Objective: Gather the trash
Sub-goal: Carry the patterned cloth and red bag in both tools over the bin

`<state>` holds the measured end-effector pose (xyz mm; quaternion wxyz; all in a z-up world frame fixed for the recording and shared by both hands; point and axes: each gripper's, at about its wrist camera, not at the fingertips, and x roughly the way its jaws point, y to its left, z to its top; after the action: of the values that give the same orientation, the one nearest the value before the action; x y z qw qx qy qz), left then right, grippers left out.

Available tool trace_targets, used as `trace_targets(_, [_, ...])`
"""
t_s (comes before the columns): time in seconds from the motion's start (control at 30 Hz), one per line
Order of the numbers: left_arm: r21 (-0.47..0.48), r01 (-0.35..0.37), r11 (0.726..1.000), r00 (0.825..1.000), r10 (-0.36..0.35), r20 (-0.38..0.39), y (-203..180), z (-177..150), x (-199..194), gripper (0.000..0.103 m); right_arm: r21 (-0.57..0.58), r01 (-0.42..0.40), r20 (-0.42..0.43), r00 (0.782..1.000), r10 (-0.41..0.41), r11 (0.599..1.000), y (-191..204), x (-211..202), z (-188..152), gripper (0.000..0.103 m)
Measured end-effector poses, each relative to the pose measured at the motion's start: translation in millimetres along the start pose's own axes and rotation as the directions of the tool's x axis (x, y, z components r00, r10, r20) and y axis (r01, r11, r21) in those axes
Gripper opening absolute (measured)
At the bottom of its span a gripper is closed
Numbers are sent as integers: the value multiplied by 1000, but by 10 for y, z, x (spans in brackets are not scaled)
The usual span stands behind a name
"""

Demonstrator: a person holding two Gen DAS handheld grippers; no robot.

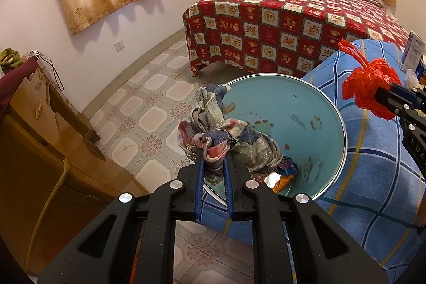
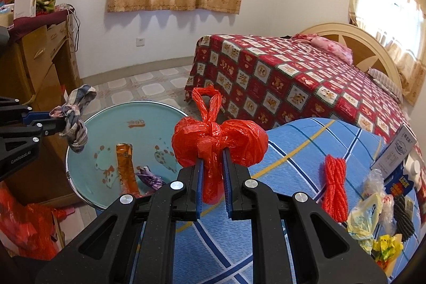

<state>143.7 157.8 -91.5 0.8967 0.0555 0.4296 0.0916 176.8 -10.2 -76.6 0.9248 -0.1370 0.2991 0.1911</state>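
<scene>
red bag (image 2: 213, 143) between right fingers (image 2: 198, 177)

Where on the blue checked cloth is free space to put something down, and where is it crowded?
Free: the blue checked cloth between the basin and the red rope. Crowded: right of the rope, where plastic bags, yellow paper and a leaflet lie. The basin already holds wrappers.

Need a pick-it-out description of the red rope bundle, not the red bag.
Start at the blue plaid cloth in front of the bed. On its right side, left of the crumpled yellow plastic bag, lies the coiled red rope bundle. Unlike its crinkly plastic neighbours, it is twisted cord.
</scene>
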Motion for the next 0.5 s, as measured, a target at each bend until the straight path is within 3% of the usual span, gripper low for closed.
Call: trace_targets(0.5, [-2, 2, 1000, 1000, -2, 1, 15, 1, -4, 13, -11, -11, 1, 1000, 11, 1000, 98, 16, 29, 14])
